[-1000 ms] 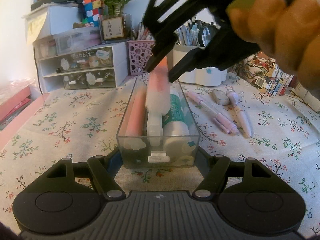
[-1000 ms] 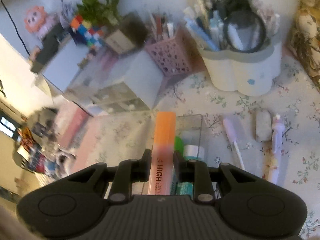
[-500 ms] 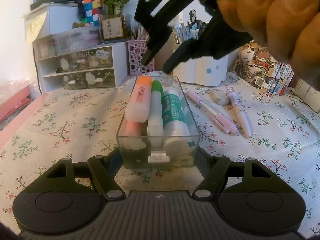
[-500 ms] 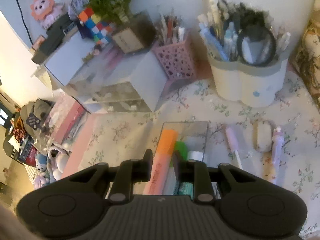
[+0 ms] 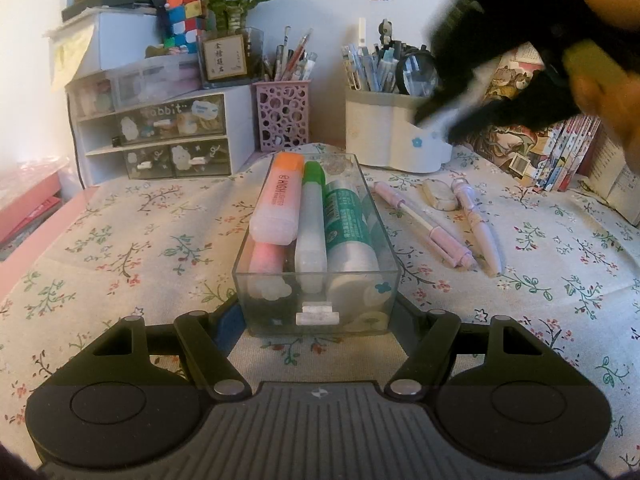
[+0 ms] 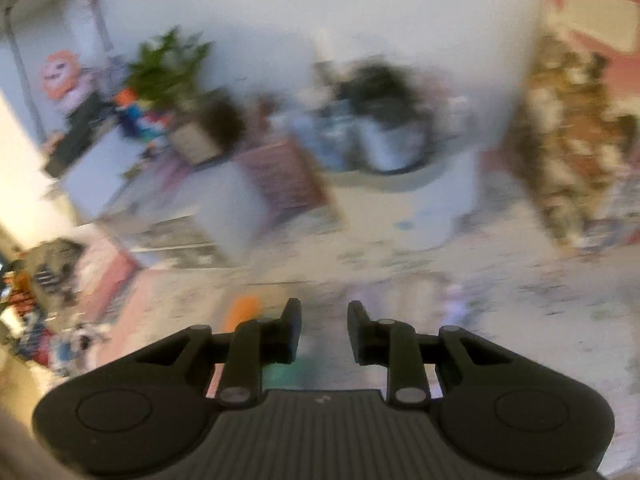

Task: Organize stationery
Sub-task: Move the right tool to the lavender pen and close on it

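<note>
The left gripper (image 5: 318, 316) is clenched on the near end of a clear plastic box (image 5: 316, 304) that stands on the floral surface (image 5: 120, 264). Inside the box, an orange highlighter (image 5: 278, 200) lies on top of a pink one, beside a green-capped highlighter (image 5: 311, 216) and a green-labelled glue stick (image 5: 348, 224). Right of the box, two pink pens (image 5: 424, 224) and an eraser (image 5: 439, 197) lie on the cloth. Farther away, the right gripper (image 6: 324, 332) is released and empty, above the white pen holder (image 5: 394, 136).
</note>
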{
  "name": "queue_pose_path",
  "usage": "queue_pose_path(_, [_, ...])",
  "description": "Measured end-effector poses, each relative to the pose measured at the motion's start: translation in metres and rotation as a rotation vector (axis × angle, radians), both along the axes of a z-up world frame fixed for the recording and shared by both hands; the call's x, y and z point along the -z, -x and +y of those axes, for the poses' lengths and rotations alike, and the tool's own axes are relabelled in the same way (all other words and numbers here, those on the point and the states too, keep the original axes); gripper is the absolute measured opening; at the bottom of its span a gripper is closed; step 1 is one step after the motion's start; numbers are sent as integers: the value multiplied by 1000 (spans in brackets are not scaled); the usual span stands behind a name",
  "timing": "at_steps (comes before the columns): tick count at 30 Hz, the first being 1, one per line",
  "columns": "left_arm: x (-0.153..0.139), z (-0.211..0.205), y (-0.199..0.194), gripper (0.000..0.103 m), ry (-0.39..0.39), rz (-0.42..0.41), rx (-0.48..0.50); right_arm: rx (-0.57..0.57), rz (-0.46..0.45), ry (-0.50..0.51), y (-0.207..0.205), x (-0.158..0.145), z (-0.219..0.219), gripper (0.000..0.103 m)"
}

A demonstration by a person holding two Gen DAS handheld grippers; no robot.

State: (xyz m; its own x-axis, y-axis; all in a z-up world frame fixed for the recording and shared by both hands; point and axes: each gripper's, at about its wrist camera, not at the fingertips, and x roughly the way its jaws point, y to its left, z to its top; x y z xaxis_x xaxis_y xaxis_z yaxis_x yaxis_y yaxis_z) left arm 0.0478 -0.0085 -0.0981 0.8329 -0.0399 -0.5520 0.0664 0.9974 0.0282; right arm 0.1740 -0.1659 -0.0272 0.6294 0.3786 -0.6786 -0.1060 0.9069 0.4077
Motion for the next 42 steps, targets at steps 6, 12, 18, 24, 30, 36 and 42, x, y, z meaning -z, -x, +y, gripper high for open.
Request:
queue_pose_path(6, [0, 0, 1, 72, 3, -3, -2, -5, 57, 59, -2, 28, -17, 27])
queue_pose_path(12, [0, 0, 1, 72, 2, -5, 0, -52, 79, 63, -3, 43, -8, 27])
queue_pose_path(18, [0, 1, 1, 72, 2, -4, 1, -157, 87, 153, -14, 48, 21, 27])
queue_pose_path(24, [0, 0, 1, 72, 1, -5, 2, -176, 102, 186, -19, 56, 29, 16])
queue_pose_path(30, [0, 1, 1, 72, 1, -4, 2, -149, 115, 133, -17, 57, 23, 16])
queue_pose_path(36, [0, 0, 1, 72, 1, -5, 1, -94, 154, 28, -18, 60, 12, 15])
queue_pose_path(42, [0, 0, 1, 72, 1, -5, 2, -38, 183, -69, -15, 63, -1, 15])
